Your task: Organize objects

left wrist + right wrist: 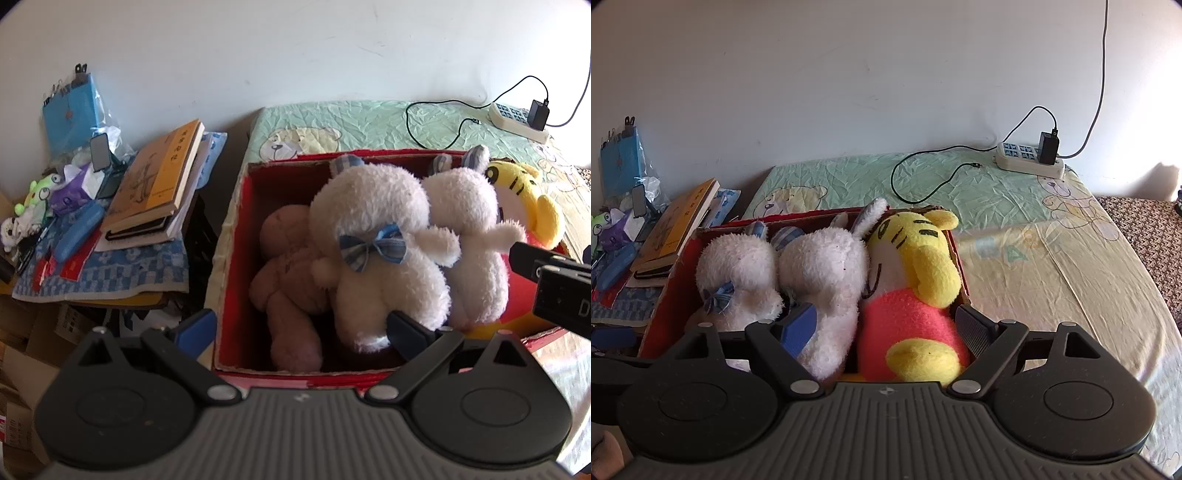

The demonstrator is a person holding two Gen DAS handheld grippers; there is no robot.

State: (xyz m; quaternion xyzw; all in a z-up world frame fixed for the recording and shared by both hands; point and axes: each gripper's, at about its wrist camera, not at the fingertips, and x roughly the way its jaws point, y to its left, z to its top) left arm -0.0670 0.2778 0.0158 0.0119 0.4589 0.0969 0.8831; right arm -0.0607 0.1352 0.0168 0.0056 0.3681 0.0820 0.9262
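A: What is seen nearest the lens?

B: The left claw (301, 330) is seen spread wide, nothing held. Between its fingers the red box (236, 229) is framed. Just ahead of its right finger a white plush with a blue bow (373, 254) is found, and a brown plush (284, 266) is lodged ahead of the left finger, beneath the white one.

A: And the other claw?

B: The right claw (892, 328) is also held wide open, empty. Between its fingers a yellow tiger plush (916, 280) in a pink top is framed; whether it is touched cannot be told. A second white plush (827, 273) is pressed against the left finger.

A: Beyond the box?

B: A power strip (1028, 158) is laid far ahead to the right on the green sheet (960, 188); books (155, 181) are stacked to the left.
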